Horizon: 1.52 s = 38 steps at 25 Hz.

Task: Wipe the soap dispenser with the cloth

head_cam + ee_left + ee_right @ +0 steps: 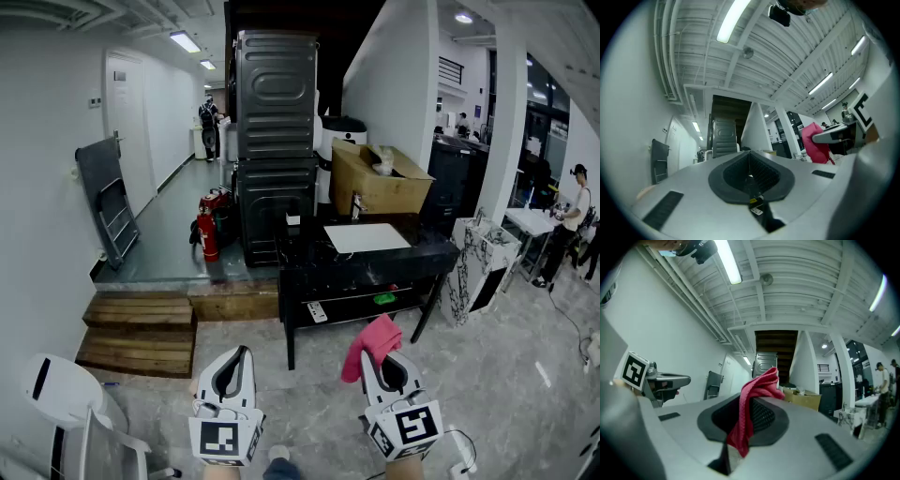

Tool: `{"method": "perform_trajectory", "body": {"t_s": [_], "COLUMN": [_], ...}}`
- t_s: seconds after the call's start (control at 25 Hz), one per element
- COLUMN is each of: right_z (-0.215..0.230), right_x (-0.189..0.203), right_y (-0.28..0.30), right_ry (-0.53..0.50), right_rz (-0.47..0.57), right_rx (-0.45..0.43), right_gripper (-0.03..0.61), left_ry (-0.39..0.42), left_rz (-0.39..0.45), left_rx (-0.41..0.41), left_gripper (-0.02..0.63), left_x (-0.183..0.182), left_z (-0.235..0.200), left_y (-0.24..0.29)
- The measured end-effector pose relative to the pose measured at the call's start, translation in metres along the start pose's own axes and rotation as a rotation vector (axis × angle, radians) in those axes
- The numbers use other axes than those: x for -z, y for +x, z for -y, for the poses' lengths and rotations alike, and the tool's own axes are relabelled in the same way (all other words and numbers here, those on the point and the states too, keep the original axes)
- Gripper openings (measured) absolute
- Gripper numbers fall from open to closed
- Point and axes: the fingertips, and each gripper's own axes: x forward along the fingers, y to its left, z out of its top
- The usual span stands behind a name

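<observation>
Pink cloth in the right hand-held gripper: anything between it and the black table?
Nothing visible. Only grey floor lies between the pink cloth, clamped in the right hand-held gripper, and the black table.

**Two grippers held low, side by side**

The left gripper (241, 354) and right gripper (392, 360) both point forward, tipped slightly upward. The left jaws are pressed together with nothing between them. The right jaws are clamped on a pink cloth (372, 341).
</observation>
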Motion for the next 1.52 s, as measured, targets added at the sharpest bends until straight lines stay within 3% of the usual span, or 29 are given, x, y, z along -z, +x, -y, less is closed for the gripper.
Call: {"method": "perform_trajectory", "body": {"t_s": [0.4,0.88,1.52], "right_z": [0.022,0.068,0.126], "right_x": [0.043,0.069,0.114], "right_y": [0.086,0.264,0.399], "right_ry": [0.025,0.050,0.100], "right_rz": [-0.048,-0.054,-0.088], "right_rx": [-0.018,0.043,0.064], "right_gripper": [0.052,0.054,0.054], "left_ry": [-0.010,0.011,-0.089], "left_rz": [-0.042,-0.032,-0.007], "left_rx": [0.006,0.075,0.083], "left_gripper": [0.015,0.015,0.015], "left_x": [0.048,0.089,0.145], "left_z": [-0.034,-0.104,-0.156], "left_y": [0.079,0.250,0.373]}}
